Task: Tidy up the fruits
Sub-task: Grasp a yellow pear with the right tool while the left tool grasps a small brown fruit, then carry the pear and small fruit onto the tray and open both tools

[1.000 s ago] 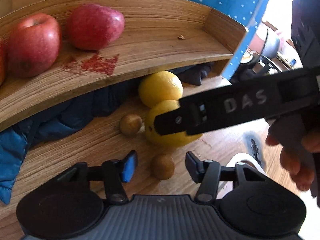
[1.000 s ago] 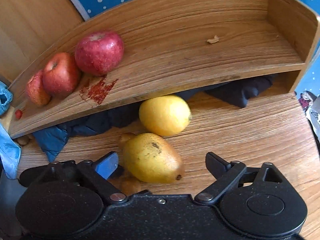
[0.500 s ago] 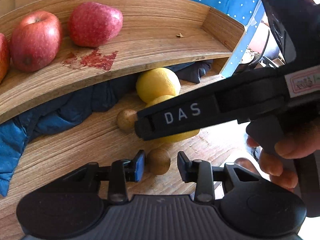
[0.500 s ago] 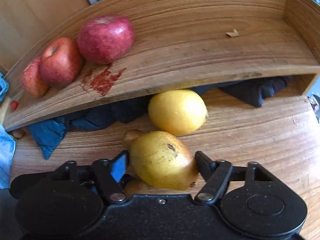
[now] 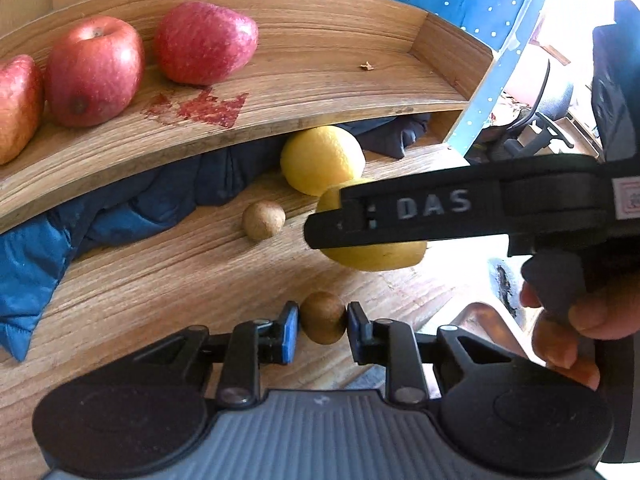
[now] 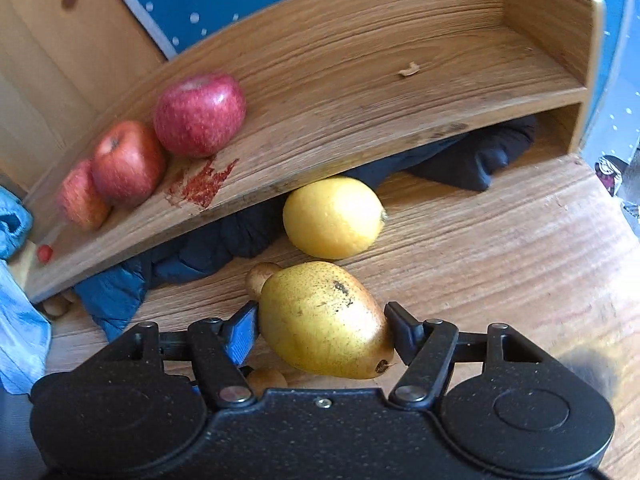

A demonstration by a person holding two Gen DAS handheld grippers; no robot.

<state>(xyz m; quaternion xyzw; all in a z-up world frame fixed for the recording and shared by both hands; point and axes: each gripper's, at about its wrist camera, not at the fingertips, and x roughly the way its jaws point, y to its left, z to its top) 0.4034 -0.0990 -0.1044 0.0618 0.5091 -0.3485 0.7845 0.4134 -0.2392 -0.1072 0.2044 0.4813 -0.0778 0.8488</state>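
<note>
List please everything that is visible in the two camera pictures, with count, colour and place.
apples: three, red, left end of the shelf
wooden shelf: one, light brown, raised over the table
red stain: one, on the shelf near the apples
lemon: one, yellow, on the table at the shelf's front edge
pear: one, yellow, speckled, in the right gripper
small brown fruits: at least two, on the table
blue jacket: one, under the shelf
left gripper: black, shut on a small brown fruit
right gripper: black, shut on the pear

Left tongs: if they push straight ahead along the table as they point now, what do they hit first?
The left tongs, shut on a small brown fruit, would probably first meet the pear held by the right tongs; depth is uncertain.
</note>
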